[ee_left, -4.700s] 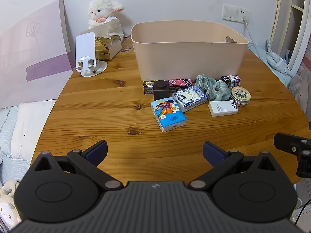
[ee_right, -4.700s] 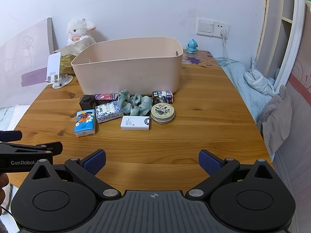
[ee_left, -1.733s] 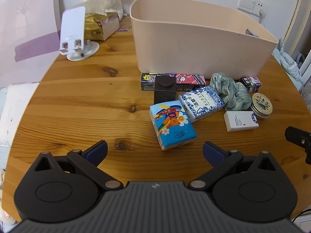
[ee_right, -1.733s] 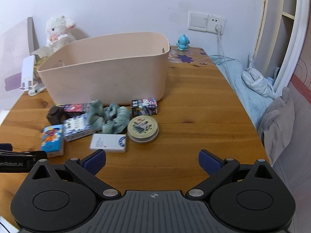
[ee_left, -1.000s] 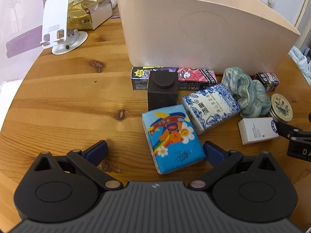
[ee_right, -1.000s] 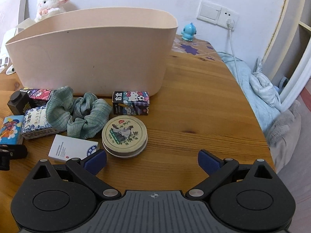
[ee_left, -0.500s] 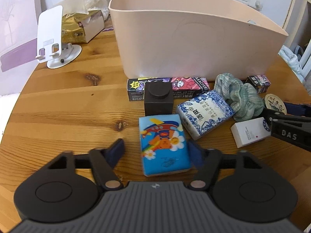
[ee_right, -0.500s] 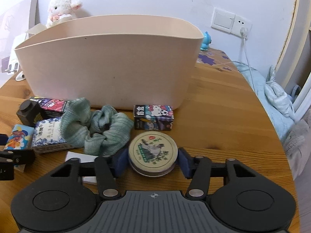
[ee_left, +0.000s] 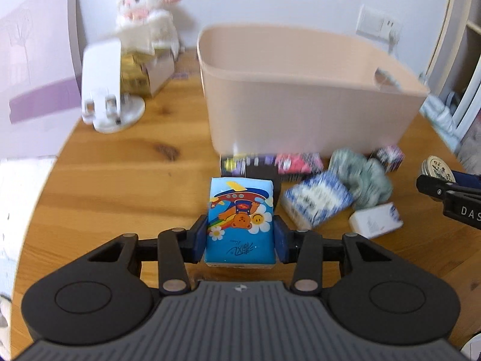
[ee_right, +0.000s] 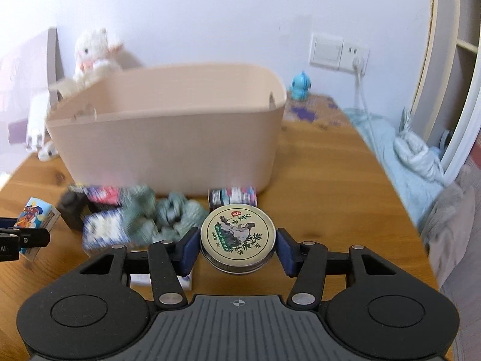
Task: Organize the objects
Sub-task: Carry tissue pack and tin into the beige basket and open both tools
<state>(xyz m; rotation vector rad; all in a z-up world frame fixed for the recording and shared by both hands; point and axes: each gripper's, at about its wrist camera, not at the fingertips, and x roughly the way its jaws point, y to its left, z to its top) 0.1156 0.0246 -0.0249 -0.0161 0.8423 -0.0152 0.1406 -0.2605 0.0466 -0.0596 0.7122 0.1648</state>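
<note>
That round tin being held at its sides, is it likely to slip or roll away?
The tin looks like smooth metal with a curved wall, so the right gripper's flat fingers probably touch only narrow strips; it may slip or swivel. It looks rigid, so squeezing shouldn't dent it. Dropped on edge it might roll; flat, it should sit still.

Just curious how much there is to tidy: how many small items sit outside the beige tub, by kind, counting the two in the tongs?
Tissue packs: 2 (cartoon pack, blue-and-white pack)
Boxes: 3 (long box, small box, white box)
Round tin: 1
Scrunchie: 1
Black block: 1
Total: 8
</note>
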